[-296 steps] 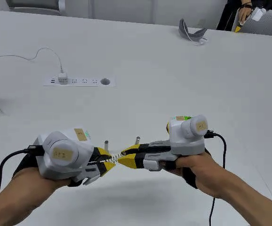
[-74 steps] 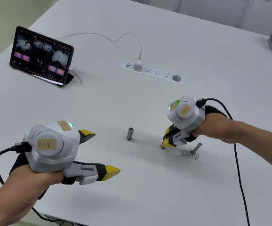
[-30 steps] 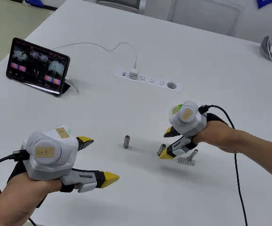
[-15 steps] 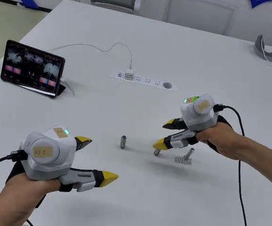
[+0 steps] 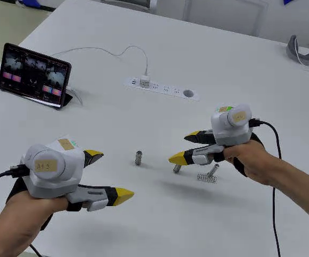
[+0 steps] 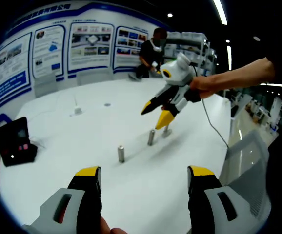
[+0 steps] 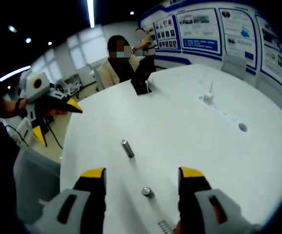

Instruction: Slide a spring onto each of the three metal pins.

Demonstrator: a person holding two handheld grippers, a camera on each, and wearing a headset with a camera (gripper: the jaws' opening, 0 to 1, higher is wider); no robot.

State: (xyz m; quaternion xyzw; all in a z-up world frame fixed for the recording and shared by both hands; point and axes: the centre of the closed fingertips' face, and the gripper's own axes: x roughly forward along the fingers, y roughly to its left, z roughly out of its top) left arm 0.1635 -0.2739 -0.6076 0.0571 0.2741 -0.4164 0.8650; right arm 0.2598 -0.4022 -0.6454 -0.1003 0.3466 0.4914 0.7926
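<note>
Head view: both claws are over the white table (image 5: 240, 69) with nothing in either. The left gripper (image 5: 109, 175) sits low left with its jaws wide apart. The right gripper (image 5: 185, 146) also has its jaws apart, lower tip just over the middle pin (image 5: 177, 168). There are three short metal pins in a row. The left pin (image 5: 138, 157) and the middle pin both look coil-wrapped, so springs are on. A loose steel coil spring (image 5: 206, 178) lies flat at the foot of the bare right pin (image 5: 214, 169); I can't tell if they touch. A black tablet on a stand (image 5: 34, 75) and a white power strip (image 5: 162, 88) sit further back.

Left gripper view: own jaws are spread and empty. I get the three pins side-on with the right gripper above them. It adds a standing person (image 6: 151, 56) at the table's far end and blue-framed wall posters (image 6: 85, 46).

Right gripper view: own jaws are spread, with two pins seen from above between the tips and the loose spring at the bottom edge. The left gripper is far left, and a second person (image 7: 119, 68) is behind the table.
</note>
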